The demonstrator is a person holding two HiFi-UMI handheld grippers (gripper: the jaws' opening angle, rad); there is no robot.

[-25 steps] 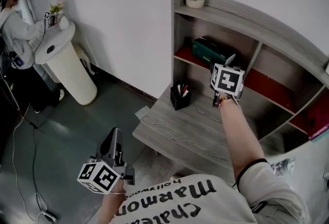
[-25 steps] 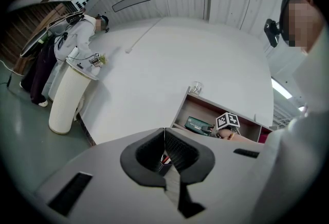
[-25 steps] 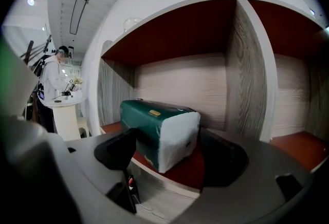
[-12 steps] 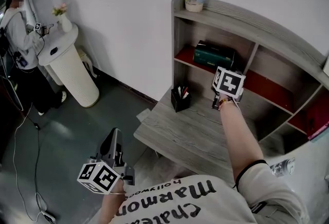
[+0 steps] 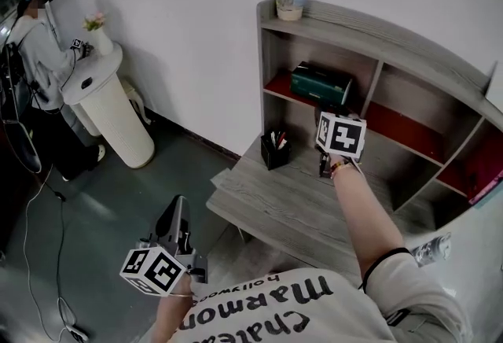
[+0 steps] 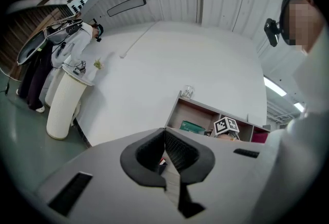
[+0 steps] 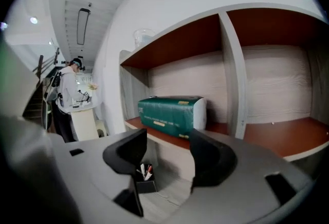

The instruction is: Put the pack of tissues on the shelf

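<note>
Pack of tissues (image 5: 321, 83), green and plastic-wrapped, lies flat on the red board in the upper left compartment of the grey wooden shelf unit (image 5: 393, 38). Right gripper (image 7: 167, 159) has drawn back from that compartment since a second ago; its jaws stand apart, empty, having just opened slightly. Left gripper (image 6: 165, 152) hangs low as before, jaws together.

L tool (image 6: 165, 150) held low by the torso, pointing abt level, jaws shut together, nothing in them. R arm (image 5: 368, 217) stretched fwd, R tool (image 7: 167, 153) tipped slightly down; jaws apart, just been opening a bit, nothing btwn them.
</note>
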